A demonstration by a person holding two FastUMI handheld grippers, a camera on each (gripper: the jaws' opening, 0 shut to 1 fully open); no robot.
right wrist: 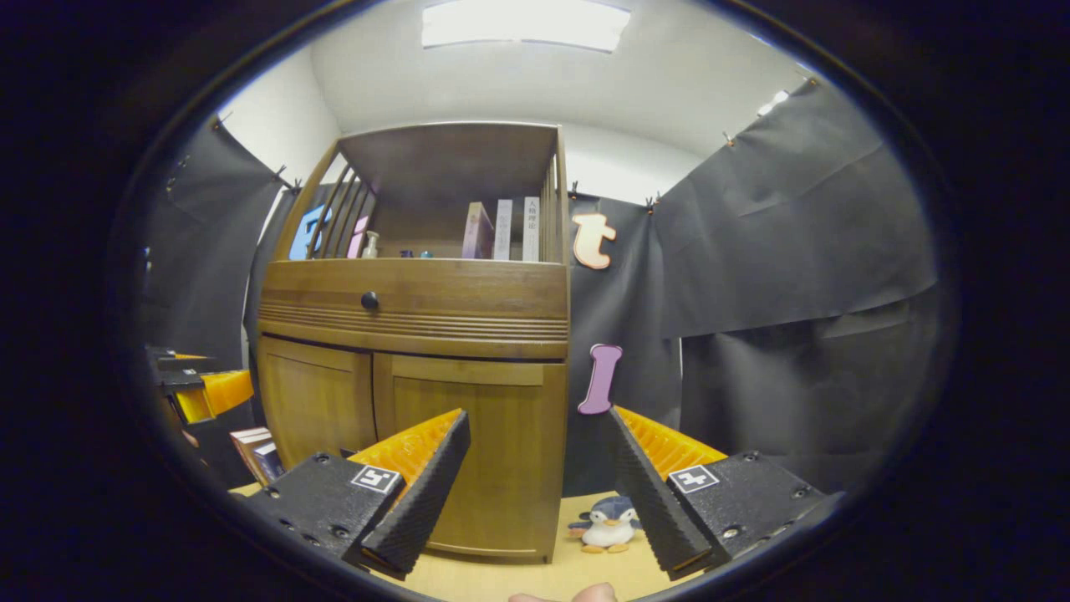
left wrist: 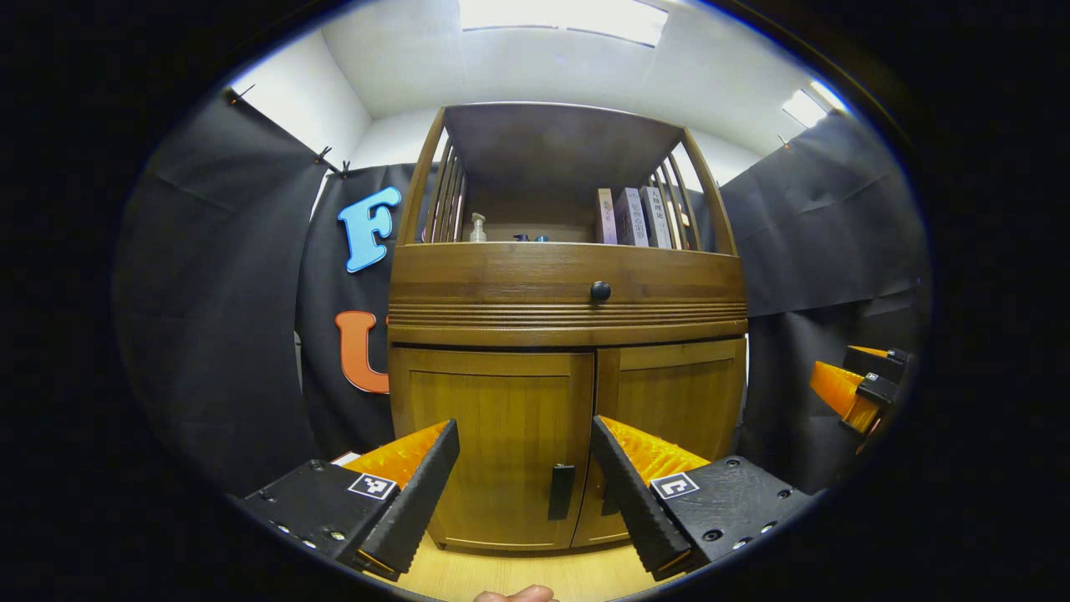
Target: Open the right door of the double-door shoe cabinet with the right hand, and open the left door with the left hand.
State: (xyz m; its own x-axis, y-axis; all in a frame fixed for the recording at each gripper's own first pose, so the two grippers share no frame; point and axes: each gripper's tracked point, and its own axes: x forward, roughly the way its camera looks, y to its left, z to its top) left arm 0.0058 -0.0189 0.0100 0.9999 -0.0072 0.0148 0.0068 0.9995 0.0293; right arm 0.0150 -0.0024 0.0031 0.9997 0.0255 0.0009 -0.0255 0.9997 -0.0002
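Booth: 1 cabinet (left wrist: 568, 334), 2 doors shut (3 books (left wrist: 633, 217) atop).

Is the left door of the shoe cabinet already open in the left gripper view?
No, the left door sits shut, flush with the right door, and the left hand-held gripper is open, short of it.
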